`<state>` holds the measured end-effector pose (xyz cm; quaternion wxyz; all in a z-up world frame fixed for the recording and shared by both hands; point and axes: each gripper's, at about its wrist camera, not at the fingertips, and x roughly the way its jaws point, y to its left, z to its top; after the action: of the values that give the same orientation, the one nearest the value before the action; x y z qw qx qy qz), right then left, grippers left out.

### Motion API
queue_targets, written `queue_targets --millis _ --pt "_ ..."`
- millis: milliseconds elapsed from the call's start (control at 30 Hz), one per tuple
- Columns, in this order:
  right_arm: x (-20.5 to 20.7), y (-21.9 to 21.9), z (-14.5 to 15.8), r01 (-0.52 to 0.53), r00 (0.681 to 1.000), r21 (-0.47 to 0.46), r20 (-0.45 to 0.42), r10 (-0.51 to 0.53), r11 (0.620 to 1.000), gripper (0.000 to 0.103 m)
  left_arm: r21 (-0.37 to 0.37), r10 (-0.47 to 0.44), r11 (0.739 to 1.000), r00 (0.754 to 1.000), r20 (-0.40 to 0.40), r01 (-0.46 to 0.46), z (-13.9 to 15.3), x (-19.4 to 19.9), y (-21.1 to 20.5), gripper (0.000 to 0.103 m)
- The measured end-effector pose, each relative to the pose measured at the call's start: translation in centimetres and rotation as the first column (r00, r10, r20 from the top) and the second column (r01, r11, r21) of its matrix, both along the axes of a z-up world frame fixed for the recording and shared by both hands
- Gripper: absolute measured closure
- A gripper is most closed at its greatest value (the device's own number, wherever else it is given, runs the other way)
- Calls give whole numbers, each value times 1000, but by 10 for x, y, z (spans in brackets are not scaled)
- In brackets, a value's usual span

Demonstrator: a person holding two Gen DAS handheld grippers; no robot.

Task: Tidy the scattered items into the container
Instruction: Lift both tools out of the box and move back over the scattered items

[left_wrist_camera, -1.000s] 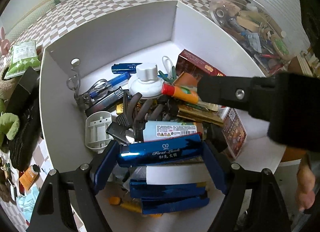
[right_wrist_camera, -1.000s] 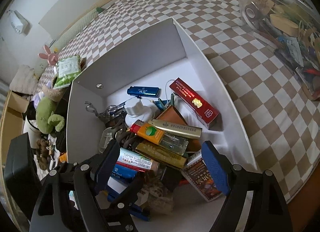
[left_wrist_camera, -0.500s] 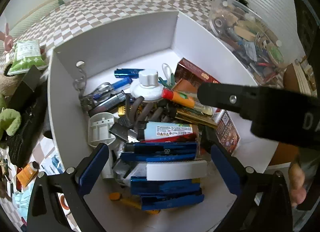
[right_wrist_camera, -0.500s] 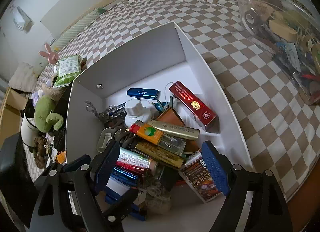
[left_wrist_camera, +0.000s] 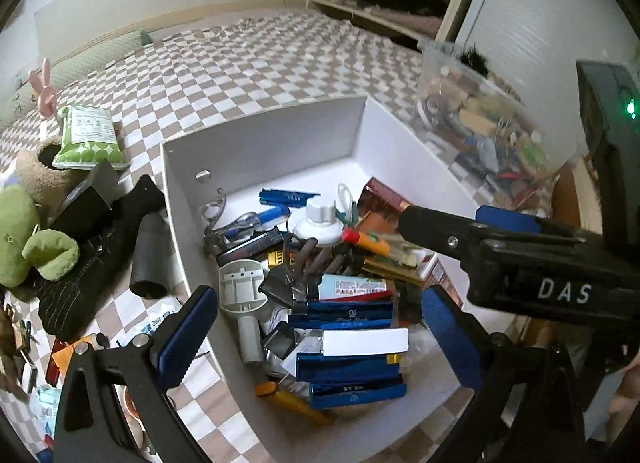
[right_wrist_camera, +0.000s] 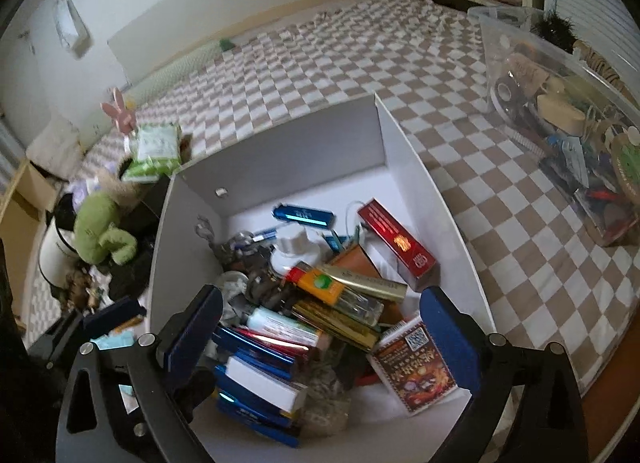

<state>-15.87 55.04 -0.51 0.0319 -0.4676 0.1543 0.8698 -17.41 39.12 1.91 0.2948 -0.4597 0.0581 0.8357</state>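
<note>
A white box [left_wrist_camera: 264, 143] [right_wrist_camera: 280, 151] on the checkered floor holds a pile of small items. A stack of shiny blue packs [left_wrist_camera: 344, 315] [right_wrist_camera: 256, 347] lies at its near end, with a white cap bottle [left_wrist_camera: 320, 219], an orange tube [left_wrist_camera: 366, 241] and a red carton [right_wrist_camera: 396, 239]. My left gripper [left_wrist_camera: 320, 331] is open and empty above the blue packs. My right gripper [right_wrist_camera: 320, 327] is open and empty over the box; its body [left_wrist_camera: 520, 263] crosses the left wrist view.
Left of the box lie a green plush toy [left_wrist_camera: 24, 239] [right_wrist_camera: 100, 227], black cloth [left_wrist_camera: 100, 247], a black tube [left_wrist_camera: 150, 255] and a green packet [left_wrist_camera: 88, 135]. A clear bin [left_wrist_camera: 492, 135] [right_wrist_camera: 568, 119] of items stands at right. Small loose items [left_wrist_camera: 64, 359] lie at lower left.
My left gripper opened and let the blue pack drop onto the stack in the box, then rose and pulled back. My right gripper also lifted away.
</note>
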Motion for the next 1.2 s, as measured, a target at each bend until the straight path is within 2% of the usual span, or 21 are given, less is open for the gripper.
queue_targets --millis 33,200,567,900,1200 --pt "1 0 3 7 1000 4 -17 -7 1000 0 4 7 1000 1000 -12 -7 3 1 -2 0" --pt "7 -7 14 13 997 29 -73 -11 999 0 17 39 999 997 -69 -38 15 6 -14 0" --pt "17 -23 30 5 991 66 -133 4 998 0 34 90 996 994 -61 -88 26 4 -50 0" --pt "14 -55 39 -67 989 63 -125 75 996 0 17 183 983 978 -95 -182 40 3 -98 0" --pt "7 -90 41 -150 982 52 -108 155 987 0 45 268 963 958 -105 -264 54 4 -146 0"
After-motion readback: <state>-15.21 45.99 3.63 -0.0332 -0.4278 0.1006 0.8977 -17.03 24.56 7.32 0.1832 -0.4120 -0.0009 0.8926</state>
